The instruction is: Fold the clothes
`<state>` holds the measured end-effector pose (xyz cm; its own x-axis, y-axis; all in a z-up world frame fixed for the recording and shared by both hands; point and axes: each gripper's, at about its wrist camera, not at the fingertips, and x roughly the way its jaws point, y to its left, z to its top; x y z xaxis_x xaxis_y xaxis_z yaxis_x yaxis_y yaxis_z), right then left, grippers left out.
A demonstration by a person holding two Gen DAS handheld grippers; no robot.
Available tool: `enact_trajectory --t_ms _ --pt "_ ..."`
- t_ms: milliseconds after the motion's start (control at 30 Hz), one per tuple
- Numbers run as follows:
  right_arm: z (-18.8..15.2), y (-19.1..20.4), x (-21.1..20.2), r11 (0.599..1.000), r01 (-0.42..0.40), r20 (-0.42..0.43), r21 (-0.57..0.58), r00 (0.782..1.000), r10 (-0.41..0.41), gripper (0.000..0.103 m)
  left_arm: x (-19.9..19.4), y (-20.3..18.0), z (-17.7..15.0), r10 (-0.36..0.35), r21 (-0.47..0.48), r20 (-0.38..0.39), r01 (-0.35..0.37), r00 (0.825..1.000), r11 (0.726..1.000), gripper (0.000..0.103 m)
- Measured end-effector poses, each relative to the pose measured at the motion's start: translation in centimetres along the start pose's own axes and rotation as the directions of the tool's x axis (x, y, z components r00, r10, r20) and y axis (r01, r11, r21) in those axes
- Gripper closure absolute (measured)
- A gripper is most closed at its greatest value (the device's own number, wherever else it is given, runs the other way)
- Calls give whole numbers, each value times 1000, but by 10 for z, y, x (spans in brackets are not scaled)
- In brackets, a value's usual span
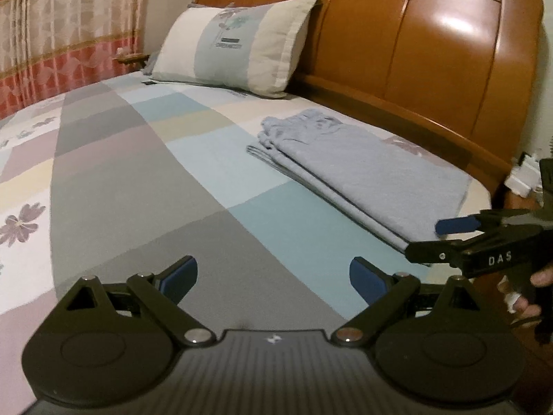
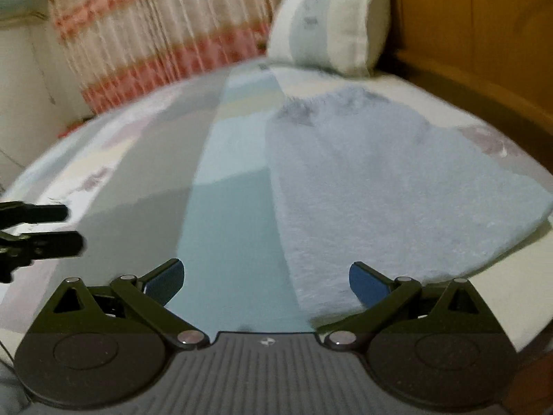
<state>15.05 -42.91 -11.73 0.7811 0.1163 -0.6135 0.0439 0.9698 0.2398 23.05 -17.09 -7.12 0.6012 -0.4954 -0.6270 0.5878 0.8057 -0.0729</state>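
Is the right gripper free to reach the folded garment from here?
Probably yes. The right gripper is open with the garment lying right ahead on the bed; nothing lies between them, and the left gripper is off to the side.

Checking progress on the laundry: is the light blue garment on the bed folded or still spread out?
Folded. The light blue garment lies as a compact rectangle on the bed, with stacked layer edges visible along its near side.
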Motion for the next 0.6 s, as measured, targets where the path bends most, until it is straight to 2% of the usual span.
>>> enact_trajectory --t_ms 100,233,333,400,600 --pt "-8 2 8 1000 12 -93 20 996 -10 0 -5 -6 -1 0 11 -4 0 1000 1000 8" --pt "-13 6 -18 997 -75 -66 7 995 75 0 -12 -11 -2 9 25 -2 -9 1000 1000 8" --pt "-19 9 -26 999 6 -54 -41 999 -8 0 -10 -11 -4 -2 12 -8 2 1000 1000 8" --pt "-19 7 -24 999 33 -51 -32 998 -35 0 -7 -11 -4 -9 13 -14 9 1000 1000 8" --pt "-16 8 -6 1000 20 -47 -5 999 -20 0 0 -13 -6 -36 11 -23 36 999 999 8"
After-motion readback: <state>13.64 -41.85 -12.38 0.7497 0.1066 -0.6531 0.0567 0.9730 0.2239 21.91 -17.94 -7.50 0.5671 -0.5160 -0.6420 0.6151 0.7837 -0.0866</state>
